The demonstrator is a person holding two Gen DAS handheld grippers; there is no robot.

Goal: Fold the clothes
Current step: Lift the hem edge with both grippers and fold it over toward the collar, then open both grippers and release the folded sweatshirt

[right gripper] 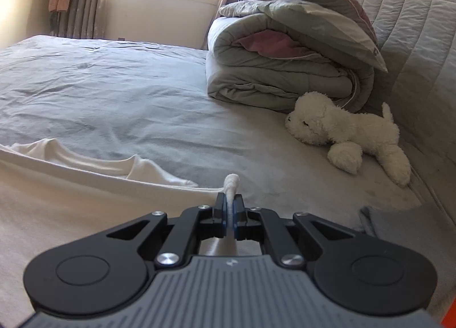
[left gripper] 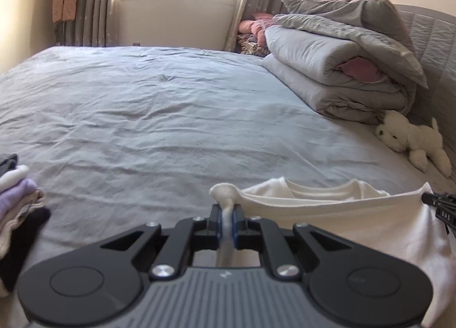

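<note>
A white garment lies spread on the grey bed sheet, its neckline facing away from me. My left gripper is shut on the garment's left edge, a tuft of cloth sticking out past the pads. My right gripper is shut on the opposite edge of the same white garment, with a small cloth tip poking above the fingers. In the left wrist view the right gripper's black tip shows at the garment's far right corner. The cloth hangs stretched between both grippers.
A stack of folded clothes in white, lilac and black sits at the left. A folded grey duvet pile and a white plush dog lie at the right by the quilted headboard. A grey cloth lies at lower right.
</note>
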